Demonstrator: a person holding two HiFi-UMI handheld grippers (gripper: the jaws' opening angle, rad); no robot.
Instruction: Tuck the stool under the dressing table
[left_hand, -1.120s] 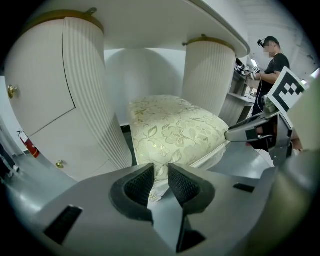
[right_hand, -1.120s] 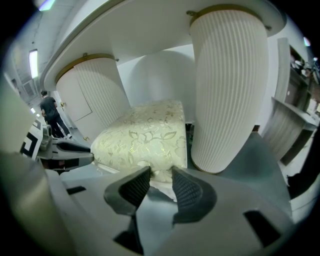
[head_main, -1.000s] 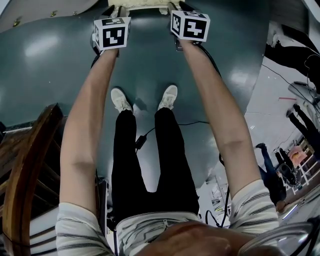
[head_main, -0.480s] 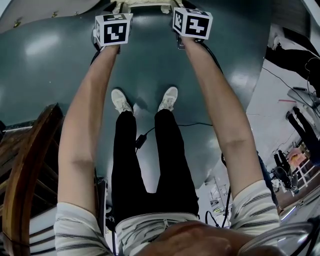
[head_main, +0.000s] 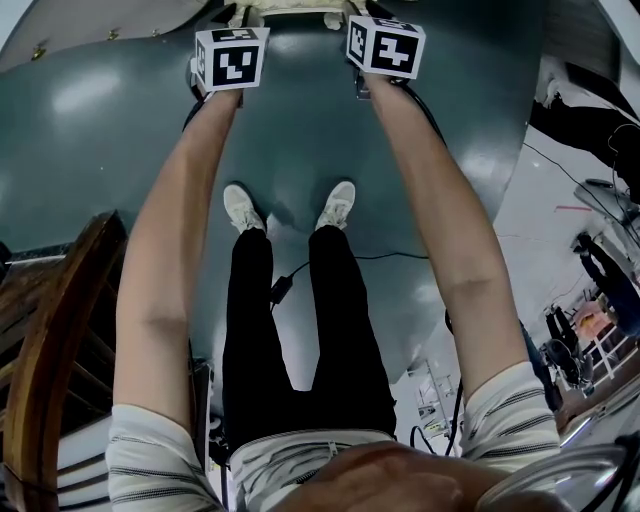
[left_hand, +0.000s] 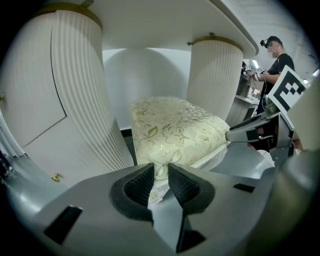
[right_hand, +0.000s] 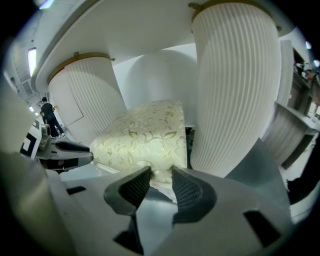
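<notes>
Two grippers pinch the stool (left_hand: 172, 127) at the table (left_hand: 150, 25).
We hold the left gripper (left_hand: 160, 175) at the near left corner of the stool's flowery seat, and its jaws squeeze the seat's edge. Our right gripper (right_hand: 161, 176) pinches the near right corner the same way. The stool stands on the dark green floor (head_main: 100, 150) between the table's two round ribbed legs (left_hand: 80, 85), with most of the seat under the white top. Its near end peeks out by our grippers. Our arms reach straight out, and our white shoes (head_main: 240, 205) stand well back from the stool.
</notes>
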